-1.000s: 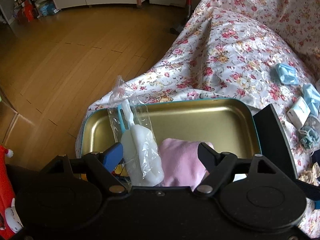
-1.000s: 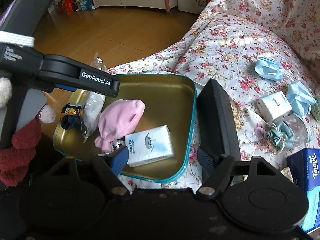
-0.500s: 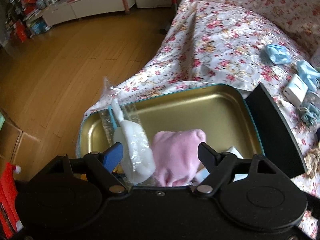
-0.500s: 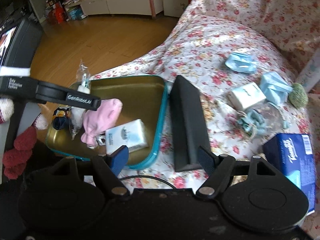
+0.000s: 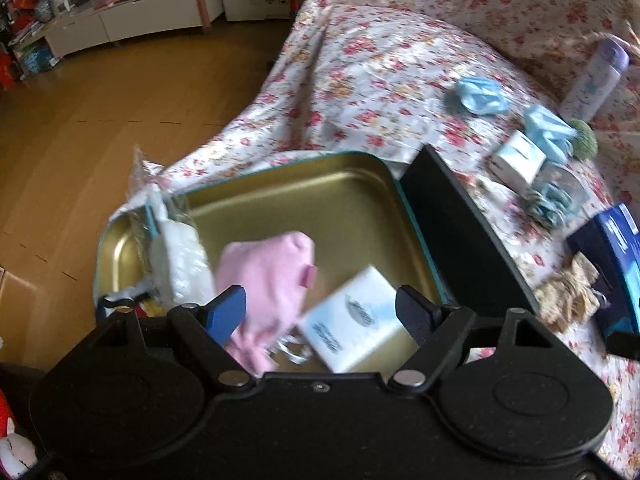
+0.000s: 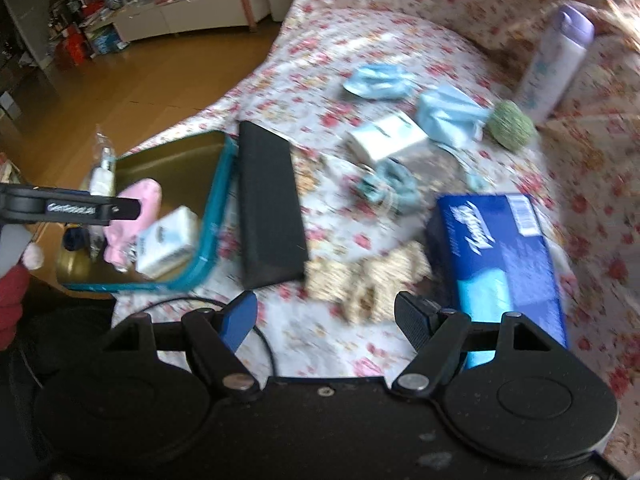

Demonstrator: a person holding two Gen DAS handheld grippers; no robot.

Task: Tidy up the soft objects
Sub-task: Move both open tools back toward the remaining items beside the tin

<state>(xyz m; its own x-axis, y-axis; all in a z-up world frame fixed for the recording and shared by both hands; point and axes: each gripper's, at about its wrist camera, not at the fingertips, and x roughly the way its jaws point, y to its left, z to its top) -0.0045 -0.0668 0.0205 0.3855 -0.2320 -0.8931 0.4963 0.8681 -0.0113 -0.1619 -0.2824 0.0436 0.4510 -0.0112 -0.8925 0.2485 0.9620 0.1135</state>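
— Both grippers are held with jaws apart and nothing between them: the left gripper [image 5: 320, 308] hangs over the near end of the tray [image 5: 280, 176], the right gripper [image 6: 326, 314] over the bedspread just short of the beige scrunchie [image 6: 372, 276].

— What is likely to be picked next, and how will it handle?

— The scrunchie, probably. It is judged light, limp and easily squashed; a pinch across its bunched middle should hold it.

— And what is held in the tray?

— From the left gripper's left finger rightward: a bagged white item [image 5: 176, 256], a pink cloth [image 5: 268, 280] between the fingers, then a tissue pack [image 5: 352, 320] beside the right finger. A black case [image 6: 268, 204] lies just right of the tray. Farther ahead of the right gripper, blue masks [image 6: 376, 80] are seen, and a blue tissue box [image 6: 496, 256] off to its right.
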